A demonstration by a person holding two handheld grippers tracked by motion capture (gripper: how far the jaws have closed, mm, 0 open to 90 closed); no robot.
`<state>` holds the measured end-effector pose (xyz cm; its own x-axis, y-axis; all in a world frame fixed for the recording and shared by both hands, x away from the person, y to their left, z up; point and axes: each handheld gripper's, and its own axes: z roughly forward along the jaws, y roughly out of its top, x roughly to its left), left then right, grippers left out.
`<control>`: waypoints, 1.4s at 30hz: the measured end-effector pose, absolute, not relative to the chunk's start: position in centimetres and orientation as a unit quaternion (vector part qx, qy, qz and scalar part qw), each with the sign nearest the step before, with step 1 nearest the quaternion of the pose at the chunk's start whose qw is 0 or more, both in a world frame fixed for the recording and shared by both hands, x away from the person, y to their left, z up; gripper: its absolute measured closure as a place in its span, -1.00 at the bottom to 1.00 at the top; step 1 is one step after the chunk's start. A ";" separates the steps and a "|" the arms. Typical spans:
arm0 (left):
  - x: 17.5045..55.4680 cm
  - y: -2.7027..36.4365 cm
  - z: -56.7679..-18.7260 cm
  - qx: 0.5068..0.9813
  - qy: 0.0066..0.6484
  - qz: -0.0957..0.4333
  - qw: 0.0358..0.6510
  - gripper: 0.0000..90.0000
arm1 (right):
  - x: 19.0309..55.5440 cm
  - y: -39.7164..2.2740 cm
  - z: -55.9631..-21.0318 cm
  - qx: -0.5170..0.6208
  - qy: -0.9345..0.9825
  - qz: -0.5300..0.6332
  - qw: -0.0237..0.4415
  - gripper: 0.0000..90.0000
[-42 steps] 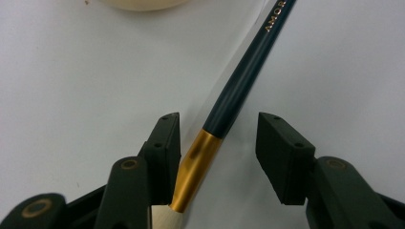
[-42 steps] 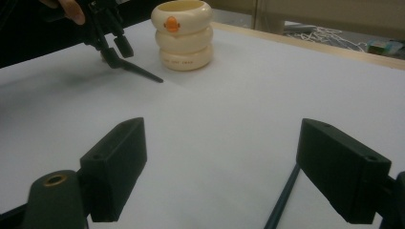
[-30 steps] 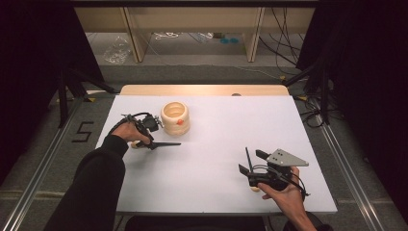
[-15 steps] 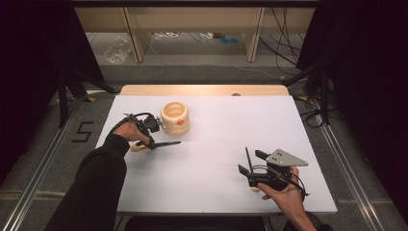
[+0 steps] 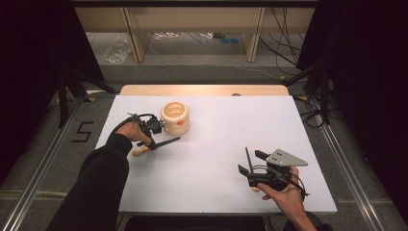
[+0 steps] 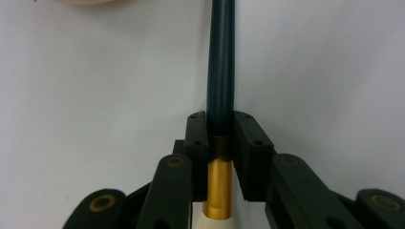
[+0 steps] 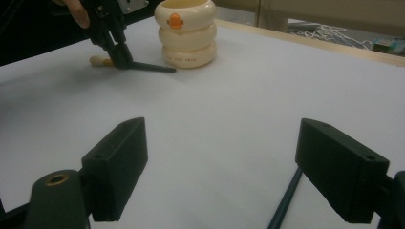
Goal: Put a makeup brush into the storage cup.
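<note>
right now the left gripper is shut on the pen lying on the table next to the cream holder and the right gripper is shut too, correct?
Not quite: the right gripper is open, its jaws wide apart in the right gripper view. The left gripper is shut on the pen on the table, beside the cream holder.

Cream holder (image 5: 175, 117), orange duck mark

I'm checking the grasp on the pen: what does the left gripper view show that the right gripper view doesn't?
Left gripper view: the left gripper's jaws, which have just been closing, pressing on the pen at its gold band. Right gripper view: the right gripper's open jaws, a second dark stick, and the orange mark on the cream cup. Both: pen, cup, white table.
</note>
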<state>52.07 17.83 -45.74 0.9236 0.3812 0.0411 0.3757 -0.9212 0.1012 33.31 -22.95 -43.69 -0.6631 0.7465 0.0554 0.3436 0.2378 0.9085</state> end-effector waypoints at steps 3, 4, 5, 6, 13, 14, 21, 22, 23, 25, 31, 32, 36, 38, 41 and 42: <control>52.1 17.8 -45.7 0.980 0.193 0.030 0.044 0.71 | 33.3 -22.9 -43.7 0.359 0.760 0.503 0.200 -0.58; 52.1 17.8 -45.7 0.980 0.192 0.030 0.043 0.71 | 33.3 -22.9 -43.7 0.359 0.761 0.502 0.199 -0.57; 52.0 17.7 -45.8 0.980 0.193 0.031 0.043 0.71 | 33.3 -22.9 -43.7 0.359 0.761 0.502 0.199 -0.57; 52.0 17.7 -45.7 0.980 0.192 0.032 0.042 0.72 | 33.3 -22.9 -43.7 0.359 0.761 0.502 0.199 -0.57; 52.0 17.6 -45.7 0.979 0.196 0.031 0.039 0.74 | 33.3 -22.9 -43.7 0.358 0.760 0.503 0.201 -0.57; 51.9 17.6 -45.7 0.979 0.196 0.027 0.040 0.74 | 33.3 -22.9 -43.7 0.359 0.760 0.503 0.201 -0.57; 51.4 17.3 -45.2 0.981 0.188 0.019 0.053 0.74 | 33.4 -23.0 -43.7 0.354 0.761 0.503 0.205 -0.57; 51.2 17.3 -45.0 0.981 0.187 0.017 0.057 0.74 | 33.4 -23.0 -43.7 0.355 0.760 0.504 0.207 -0.57; 51.0 17.2 -44.8 0.980 0.188 0.014 0.059 0.74 | 33.4 -22.9 -43.7 0.354 0.760 0.504 0.207 -0.57; 50.7 17.1 -44.4 0.981 0.183 0.012 0.064 0.74 | 33.3 -22.9 -43.7 0.356 0.761 0.504 0.199 -0.57; 49.6 16.9 -43.2 0.981 0.180 0.007 0.078 0.74 | 33.3 -22.7 -43.7 0.350 0.764 0.505 0.195 -0.57; 49.4 16.9 -43.1 0.981 0.177 0.006 0.081 0.74 | 33.2 -22.7 -43.7 0.350 0.765 0.504 0.195 -0.57; 48.7 16.7 -42.5 0.982 0.171 0.001 0.086 0.74 | 33.2 -22.7 -43.7 0.350 0.766 0.503 0.195 -0.57; 48.3 16.6 -42.3 0.981 0.170 -0.001 0.089 0.74 | 33.2 -22.6 -43.7 0.349 0.765 0.503 0.199 -0.57; 47.8 16.4 -41.9 0.982 0.167 -0.003 0.093 0.74 | 33.3 -22.5 -43.8 0.344 0.763 0.510 0.201 -0.57; 47.6 16.3 -41.8 0.982 0.167 -0.004 0.093 0.74 | 33.3 -22.4 -43.8 0.346 0.764 0.510 0.194 -0.57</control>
